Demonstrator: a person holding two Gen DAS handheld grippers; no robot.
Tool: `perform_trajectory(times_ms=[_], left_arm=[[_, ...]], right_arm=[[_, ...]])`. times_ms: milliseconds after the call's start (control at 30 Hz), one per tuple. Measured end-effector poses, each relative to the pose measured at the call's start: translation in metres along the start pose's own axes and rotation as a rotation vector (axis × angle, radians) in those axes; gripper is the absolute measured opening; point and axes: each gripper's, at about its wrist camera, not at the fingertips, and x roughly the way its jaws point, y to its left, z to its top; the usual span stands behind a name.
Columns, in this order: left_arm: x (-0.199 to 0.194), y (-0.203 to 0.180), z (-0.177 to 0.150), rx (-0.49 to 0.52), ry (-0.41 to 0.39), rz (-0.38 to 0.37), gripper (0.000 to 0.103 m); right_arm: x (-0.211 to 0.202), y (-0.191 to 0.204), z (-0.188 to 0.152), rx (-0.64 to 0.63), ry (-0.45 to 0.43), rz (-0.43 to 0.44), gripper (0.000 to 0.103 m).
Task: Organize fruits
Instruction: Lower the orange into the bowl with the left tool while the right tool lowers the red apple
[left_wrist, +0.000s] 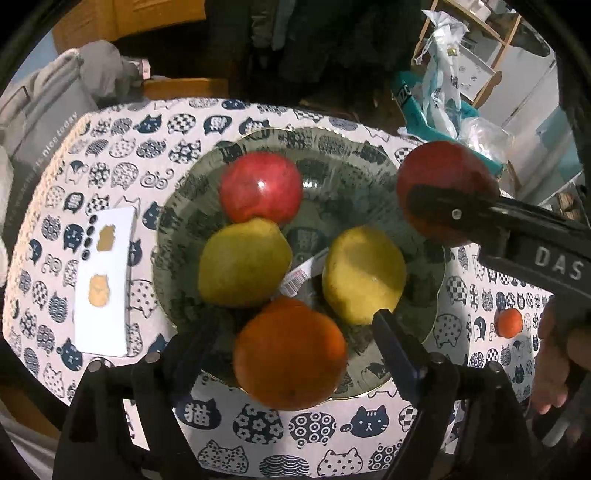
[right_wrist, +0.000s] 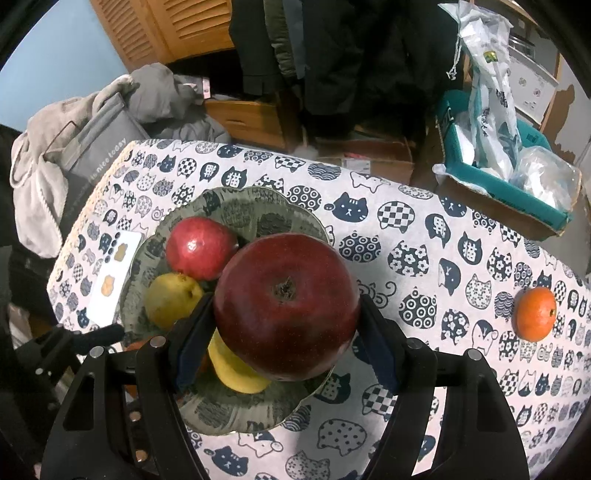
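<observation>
Two claws over one worktop, both pointing steeply down at the bowl (left_wrist: 436, 258).

Item 1: right claw (right_wrist: 286, 332), closed on a dark red apple (right_wrist: 286, 308), pads pressing its two flanks, calyx end facing the camera. The apple hangs above the bowl's right rim, toward the worktop's right side. Open floor lies below and left of it, between the pomegranate (left_wrist: 260, 188) and the right-hand pear (left_wrist: 364, 275); judged the likeliest landing spot.

Item 2: left claw (left_wrist: 291, 343), jaws spread wide, an orange (left_wrist: 290, 354) between them at the bowl's near rim, pads not seen pressing it; judged released.

Item 3: second pear (left_wrist: 243, 264), left half of the bowl, touching the pomegranate.

Item 4: small tangerine (right_wrist: 535, 314), alone near the worktop's right edge, well apart from the bowl. Nearer the right claw, which is occupied.
</observation>
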Motion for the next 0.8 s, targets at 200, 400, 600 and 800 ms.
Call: perform_trajectory(times_ms=[200,400,600,800], left_arm=[[-0.008,0.012,0.009,-0.045,-0.046,0.026,0.087],[-0.009,0.040,0.020,-0.148,-0.101,0.067,0.087],[-0.005,0.060,0.025,-0.210,-0.123,0.096,0.087],[-0.005,0.066,0.028,-0.229,-0.132,0.106,0.087]], right_arm=[[0.010,0.002,0.009,0.003,0.010,0.019,0.075],[0.029,0.008,0.018,-0.004,0.030,0.030,0.075],[0.049,0.017,0.021,-0.034,0.064,0.011,0.075],[0.060,0.022,0.024,-0.063,0.080,-0.011,0.076]])
